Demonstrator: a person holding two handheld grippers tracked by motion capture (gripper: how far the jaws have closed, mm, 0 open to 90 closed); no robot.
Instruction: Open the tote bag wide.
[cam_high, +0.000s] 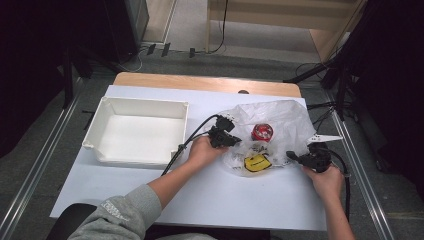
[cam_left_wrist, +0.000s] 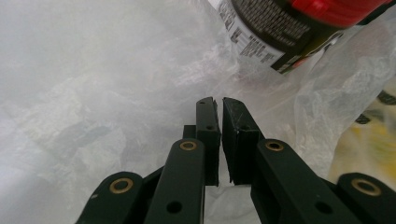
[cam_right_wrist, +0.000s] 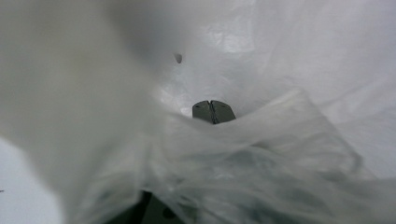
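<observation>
Left gripper (cam_left_wrist: 215, 103) clenched on thin film of crinkled translucent plastic bag (cam_high: 285, 117) at bag's left edge; right gripper (cam_right_wrist: 214, 111) clenched on right edge. Bag mid-desk, between grippers; red-capped black can (cam_high: 262, 132) inside, nearer left gripper.

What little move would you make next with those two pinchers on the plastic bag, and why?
Probably draw the two grippers apart to open the bag. The left gripper and right gripper each look shut on its film at opposite sides, and the red-capped can and yellow packet lie inside.
</observation>
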